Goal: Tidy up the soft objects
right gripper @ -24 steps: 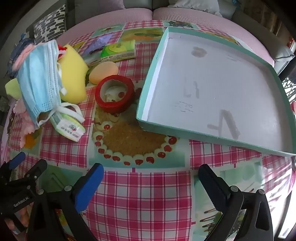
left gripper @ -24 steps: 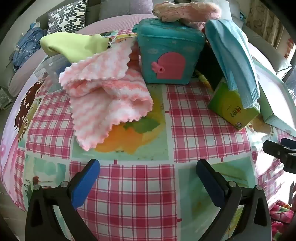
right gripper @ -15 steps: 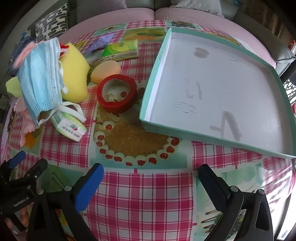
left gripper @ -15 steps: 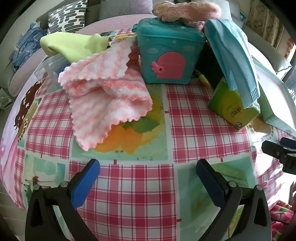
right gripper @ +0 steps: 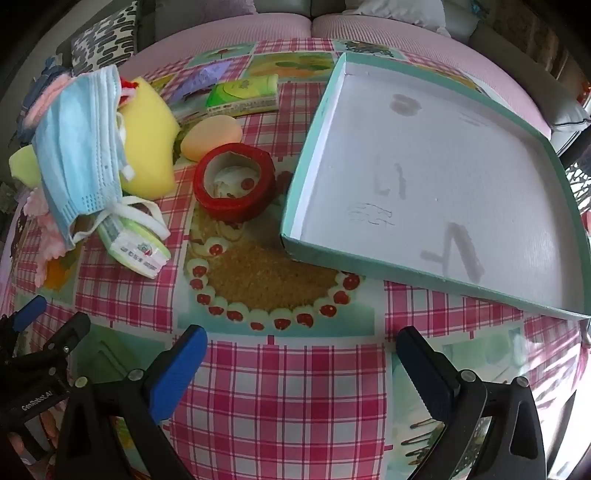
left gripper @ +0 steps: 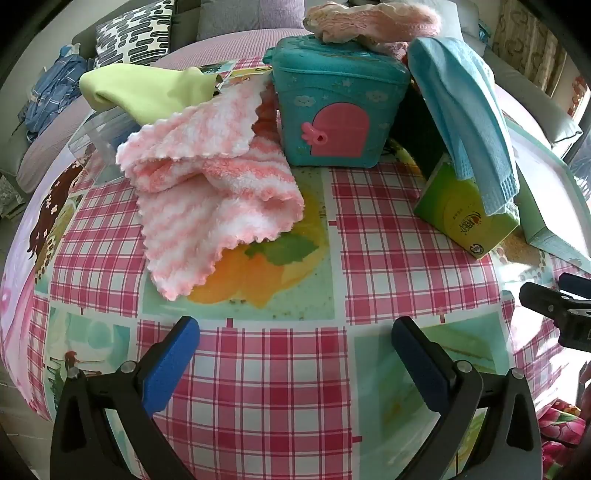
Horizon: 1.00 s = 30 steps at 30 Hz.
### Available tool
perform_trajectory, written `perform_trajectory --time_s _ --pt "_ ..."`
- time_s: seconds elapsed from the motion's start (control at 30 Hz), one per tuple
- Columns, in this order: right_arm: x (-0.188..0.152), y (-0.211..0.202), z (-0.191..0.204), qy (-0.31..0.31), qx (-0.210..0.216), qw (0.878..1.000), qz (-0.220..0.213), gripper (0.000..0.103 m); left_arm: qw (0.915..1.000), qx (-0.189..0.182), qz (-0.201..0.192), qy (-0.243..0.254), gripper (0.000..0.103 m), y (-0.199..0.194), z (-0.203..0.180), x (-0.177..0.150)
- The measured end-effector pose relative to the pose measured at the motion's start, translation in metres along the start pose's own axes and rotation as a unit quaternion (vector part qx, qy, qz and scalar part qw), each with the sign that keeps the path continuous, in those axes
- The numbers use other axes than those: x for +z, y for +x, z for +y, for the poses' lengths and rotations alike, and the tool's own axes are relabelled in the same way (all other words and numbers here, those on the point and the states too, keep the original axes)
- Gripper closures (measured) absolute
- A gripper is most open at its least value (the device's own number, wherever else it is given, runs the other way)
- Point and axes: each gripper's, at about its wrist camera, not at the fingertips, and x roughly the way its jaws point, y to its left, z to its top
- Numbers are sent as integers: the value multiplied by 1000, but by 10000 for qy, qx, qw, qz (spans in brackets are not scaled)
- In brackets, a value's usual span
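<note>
**Still nothing picked up, only a slight creep towards the tray**

Hardly any change on the left side: left gripper (left gripper: 295, 326) hovering over the checked tablecloth (left gripper: 388, 221) with jaws spread wide and nothing between them, much as a moment ago. Straight ahead of the left-hand finger, well beyond its tip, the crumpled pink striped towel (left gripper: 207, 184). Behind that, a yellow-green cloth (left gripper: 140, 88). Ahead of the gap between the jaws, farther off, a teal toy box (left gripper: 332, 110) with a pink knitted piece (left gripper: 369, 18) lying on top.

On the right side, a small shift only: right gripper (right gripper: 301, 334) eased a little forward, so that the shallow tray (right gripper: 406, 266) and the red tape roll (right gripper: 236, 206) now sit slightly nearer the fingertips than before. Jaws fully apart here too, gripping nothing. Ahead and to the right of the right-hand finger, the tray, white floor bare apart from some scribbles. Ahead and far to the left of the left-hand finger, the blue face mask (right gripper: 81, 147) draped over a green tissue pack (right gripper: 133, 247), touching a yellow sponge (right gripper: 147, 140). Just beyond the tape roll, a peach sponge (right gripper: 210, 136).

Judged from this: sorting not yet begun, no soft item in the tray, both tools free. Probably an approach phase, with the towel the nearest candidate for the left jaws and the tray the likely destination. Worth minding the mask's loops, which could drag the tissue pack along.
</note>
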Motion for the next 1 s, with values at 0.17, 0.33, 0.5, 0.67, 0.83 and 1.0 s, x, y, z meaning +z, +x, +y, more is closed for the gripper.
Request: perform_trajectory --time_s 0.17,0.33,0.5,0.67,0.83,1.0 --pt "-4 5 -1 -72 -75 9999 13 0 10000 3 1 0 0 0 0 0" --pt "-6 6 -1 -102 -97 9999 19 0 10000 4 1 0 0 0 0 0" --pt "-8 8 1 -124 -124 9998 16 0 10000 7 3 -1 0 0 0 0" --pt "-10 13 0 -139 -128 9998 19 0 10000 8 4 0 0 0 0 0" --pt "-10 13 0 -147 -135 9998 22 0 10000 9 4 0 0 0 0 0" --pt "-9 16 2 -152 -140 9998 20 0 10000 10 4 0 0 0 0 0"
